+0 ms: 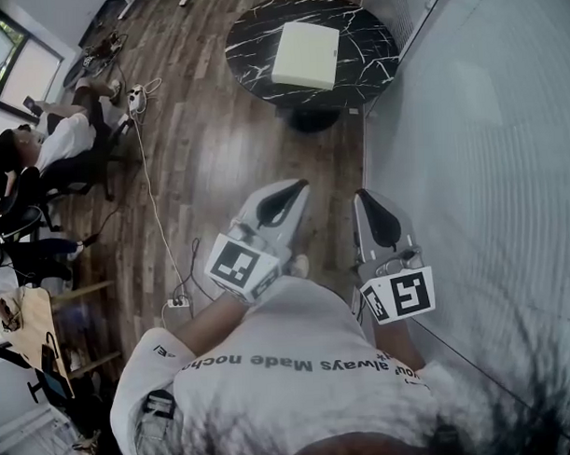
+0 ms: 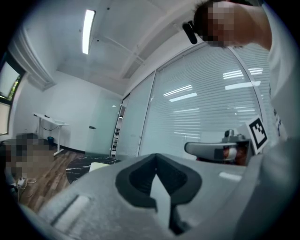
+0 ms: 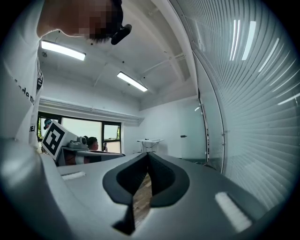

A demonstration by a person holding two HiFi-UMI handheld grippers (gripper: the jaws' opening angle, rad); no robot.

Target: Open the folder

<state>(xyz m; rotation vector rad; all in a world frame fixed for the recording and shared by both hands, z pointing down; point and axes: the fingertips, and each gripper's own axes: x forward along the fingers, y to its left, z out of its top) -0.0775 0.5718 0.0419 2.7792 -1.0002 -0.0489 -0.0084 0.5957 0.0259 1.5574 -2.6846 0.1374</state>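
Observation:
A pale, closed folder (image 1: 305, 54) lies flat on a round black marble table (image 1: 250, 36) at the far end of the room. It shows small and low in the left gripper view as folder (image 2: 100, 165). Both grippers are held level close to the person's chest, far short of the table. My left gripper (image 1: 295, 186) is shut with nothing in it; its tips meet at left gripper (image 2: 156, 156). My right gripper (image 1: 364, 197) is beside it, also shut and empty, seen as right gripper (image 3: 148, 154).
A glass wall with blinds (image 1: 488, 149) runs along the right. A white cable and power strip (image 1: 178, 301) lie on the wood floor. A seated person (image 1: 62, 136) and black chairs (image 1: 23, 222) are at the left, a wooden desk (image 1: 27, 329) at lower left.

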